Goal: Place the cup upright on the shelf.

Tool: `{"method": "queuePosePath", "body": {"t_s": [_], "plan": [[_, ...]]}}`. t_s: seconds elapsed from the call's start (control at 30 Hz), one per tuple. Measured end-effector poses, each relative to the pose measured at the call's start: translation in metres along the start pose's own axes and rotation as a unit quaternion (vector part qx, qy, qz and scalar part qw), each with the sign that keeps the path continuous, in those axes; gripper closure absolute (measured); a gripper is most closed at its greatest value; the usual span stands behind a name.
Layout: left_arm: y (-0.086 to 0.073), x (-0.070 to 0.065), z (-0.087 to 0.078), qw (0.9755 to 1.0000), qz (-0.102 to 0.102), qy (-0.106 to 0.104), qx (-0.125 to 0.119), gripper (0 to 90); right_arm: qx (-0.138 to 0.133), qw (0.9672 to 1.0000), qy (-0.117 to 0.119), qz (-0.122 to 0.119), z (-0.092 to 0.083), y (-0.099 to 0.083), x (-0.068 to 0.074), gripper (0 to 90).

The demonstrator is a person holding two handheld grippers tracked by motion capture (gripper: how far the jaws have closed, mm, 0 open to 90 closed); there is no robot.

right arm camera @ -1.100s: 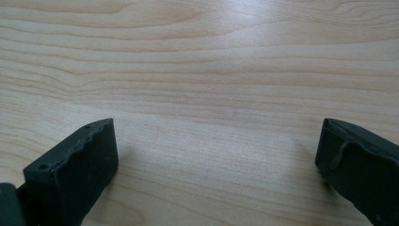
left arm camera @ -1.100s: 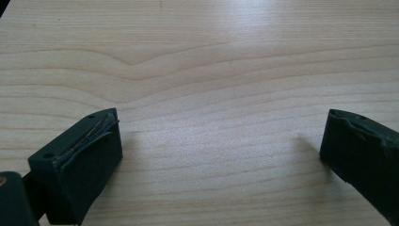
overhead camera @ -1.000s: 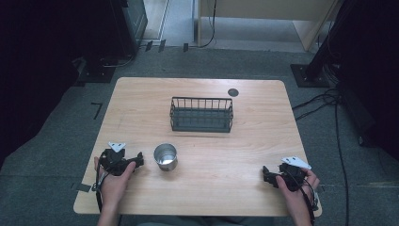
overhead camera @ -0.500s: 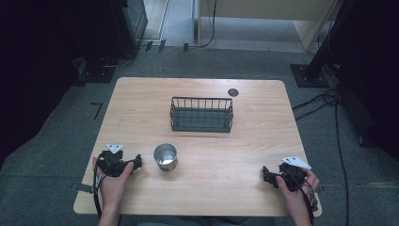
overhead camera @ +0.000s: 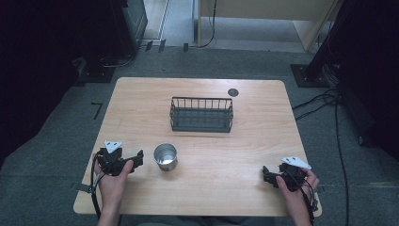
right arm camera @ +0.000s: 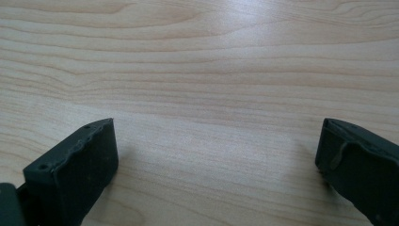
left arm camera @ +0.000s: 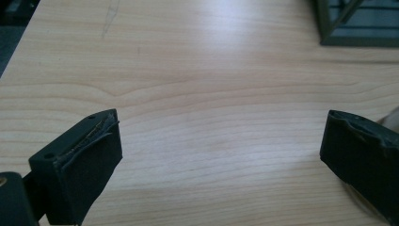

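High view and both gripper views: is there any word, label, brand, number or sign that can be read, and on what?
None: no readable text in these pictures.
Metal cup: plain, no label.
Wire basket: no tag.
Table: bare wood grain; the dark round spot near its far edge carries no legible mark.
Left tongs and right tongs: no print.

High view: fixed overhead, person's side, looking forward and down over the whole table (overhead camera: 235, 188). Left gripper view: low, close to the wood, facing the wire basket (left arm camera: 357, 23), shared with the high view. Right gripper view: equally low, close on bare tabletop.
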State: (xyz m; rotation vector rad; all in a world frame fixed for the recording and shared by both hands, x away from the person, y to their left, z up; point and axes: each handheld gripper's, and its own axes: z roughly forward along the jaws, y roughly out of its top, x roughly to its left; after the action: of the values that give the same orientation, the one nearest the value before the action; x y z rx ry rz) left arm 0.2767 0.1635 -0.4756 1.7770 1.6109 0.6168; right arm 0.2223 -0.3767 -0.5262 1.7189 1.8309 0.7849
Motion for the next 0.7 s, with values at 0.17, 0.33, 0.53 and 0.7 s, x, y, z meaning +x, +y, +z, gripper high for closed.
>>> {"method": "queuePosePath", "body": {"t_s": [0.17,0.33,0.53,0.7], "plan": [[0.007,-0.009,-0.014,0.9995,0.002,-0.027,-0.012,0.0,-0.001,1.0000,0.002,-0.001,0.001,0.001,0.001,0.0],[0.011,-0.021,-0.023,0.9987,0.012,-0.048,-0.017,0.0,-0.001,1.0000,0.000,-0.001,0.001,0.001,0.001,0.0],[0.015,-0.038,-0.029,0.9972,0.027,-0.067,-0.018,0.0,-0.001,1.0000,0.000,-0.001,0.001,0.001,0.001,0.0],[0.017,-0.048,-0.031,0.9964,0.037,-0.074,-0.020,0.0,0.000,1.0000,0.001,-0.001,0.001,0.001,0.001,0.0]]}}
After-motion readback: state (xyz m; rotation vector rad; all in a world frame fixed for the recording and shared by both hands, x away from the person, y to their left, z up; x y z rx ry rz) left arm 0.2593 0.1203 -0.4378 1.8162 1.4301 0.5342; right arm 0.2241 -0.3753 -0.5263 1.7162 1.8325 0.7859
